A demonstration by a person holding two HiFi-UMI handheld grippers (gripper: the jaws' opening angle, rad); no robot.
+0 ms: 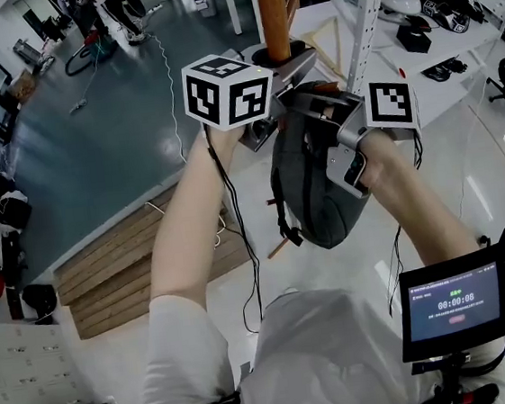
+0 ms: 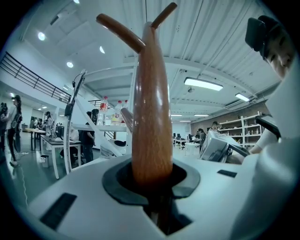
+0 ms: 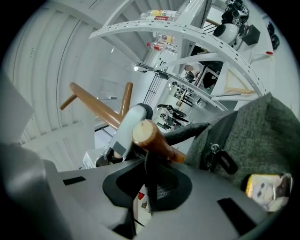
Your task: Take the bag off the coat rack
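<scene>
Lifting bag off rack, by look; left gripper [image 2: 152,183] clamped on pole [image 2: 150,117], steadying; right gripper [image 3: 147,180] pinching strap [image 3: 187,133] of bag [image 3: 255,136] at peg [image 3: 157,141]; next: raise strap clear over peg tip.

1. The right gripper [image 3: 149,185] is filling the lower frame, its jaws pinching a thin dark strap [image 3: 147,161] seen edge-on.
2. The strap is hanging from a round-ended wooden peg [image 3: 149,135] just above the jaws.
3. A grey fabric bag [image 3: 255,136] is hanging at the right against the peg, carrying a black clip [image 3: 219,159] and a yellow tag [image 3: 267,187].
4. The pale left gripper [image 3: 115,150] is sitting just behind the peg, beside the coat rack [image 3: 93,107] and its brown branches.
5. White shelving [image 3: 187,33] is arching overhead.
</scene>
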